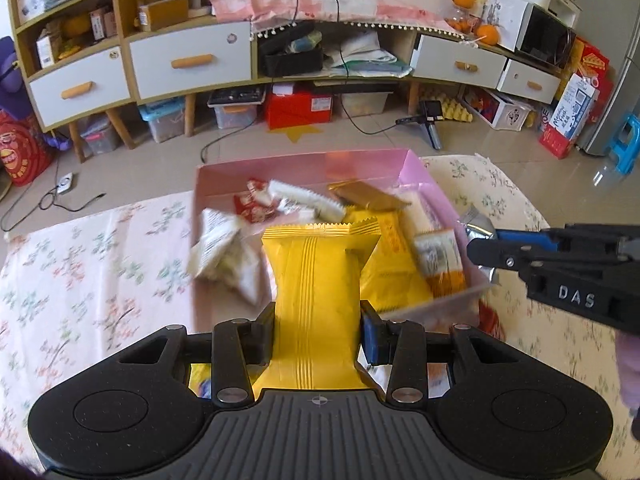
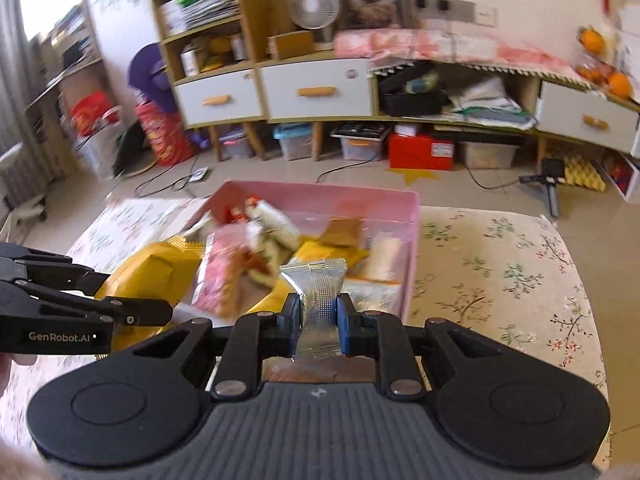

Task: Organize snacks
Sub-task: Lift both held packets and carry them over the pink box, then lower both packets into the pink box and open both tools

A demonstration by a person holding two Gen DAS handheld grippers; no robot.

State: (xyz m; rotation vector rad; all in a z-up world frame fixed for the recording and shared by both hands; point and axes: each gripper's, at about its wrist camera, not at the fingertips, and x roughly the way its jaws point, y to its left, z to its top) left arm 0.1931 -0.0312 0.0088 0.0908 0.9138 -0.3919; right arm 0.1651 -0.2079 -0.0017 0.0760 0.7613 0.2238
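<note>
My left gripper [image 1: 318,328] is shut on a yellow snack packet [image 1: 320,272] and holds it over the near edge of a pink box [image 1: 304,164]. My right gripper [image 2: 319,320] is shut on a silver snack packet [image 2: 316,280] just above the box's near edge [image 2: 414,264]. The box holds several snacks: white packets [image 1: 224,252], red-and-white ones [image 1: 256,200], a brown one [image 1: 364,196] and more yellow ones. The right gripper also shows at the right of the left wrist view [image 1: 496,252], the left gripper at the left of the right wrist view [image 2: 160,312].
The box stands on a table under a floral cloth [image 1: 80,264] [image 2: 500,280]. Beyond the table's far edge are a tiled floor with cables [image 1: 360,128], storage bins and a long cabinet with drawers [image 1: 192,64].
</note>
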